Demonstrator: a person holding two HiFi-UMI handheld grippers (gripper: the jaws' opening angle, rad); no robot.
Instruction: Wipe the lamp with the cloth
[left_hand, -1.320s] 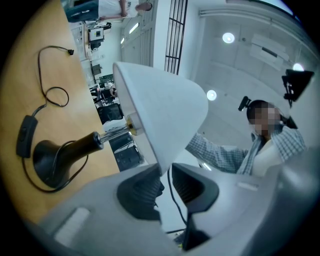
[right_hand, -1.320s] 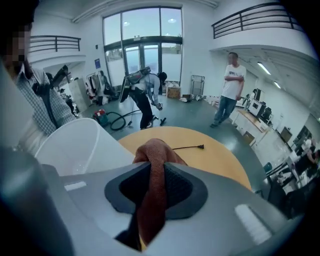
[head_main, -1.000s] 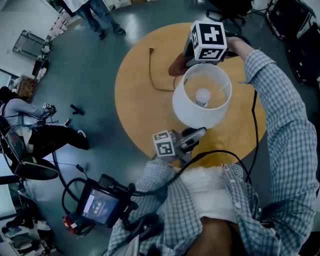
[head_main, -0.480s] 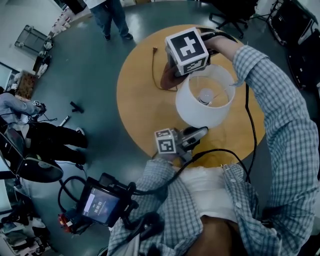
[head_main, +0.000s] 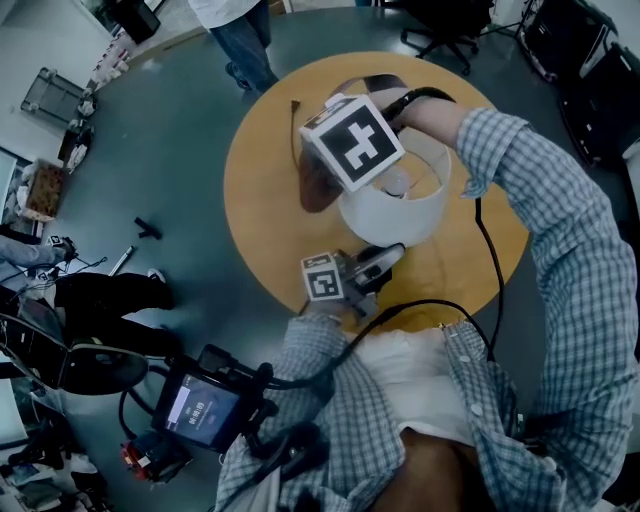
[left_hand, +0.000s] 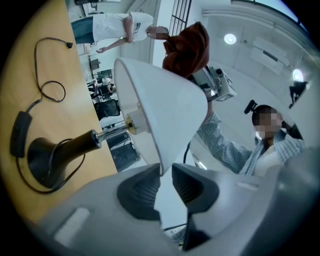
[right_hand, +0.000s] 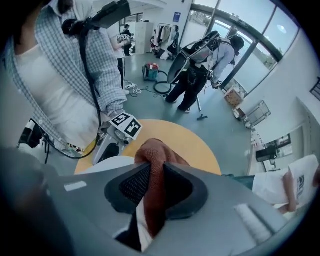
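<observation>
Right hand-held gripper (right_hand: 152, 186), clamped on the cloth (right_hand: 156, 152) at the 10 o'clock side of the lamp (head_main: 390, 215) at worktop (head_main: 260, 210) centre, could tip it if pressed hard, since the left hand-held gripper (left_hand: 166, 181) only pinches its 6 o'clock rim.

checked shirt sleeves (head_main: 575, 260), white undershirt (head_main: 420, 380), black cables (head_main: 425, 302).

The head view is dim with a cold blue-green cast: floor (head_main: 170, 150) dark, table (head_main: 260, 190) dull yellow, the white lamp (head_main: 385, 215) brightest, shadows soft. Both gripper views are brighter, strongly bent by the wide lens, with black corners. Ceiling lights (left_hand: 230, 38) glare in the left one; daylight through windows (right_hand: 250, 35) fills the right; whatever lies nearest each lens is blurred
</observation>
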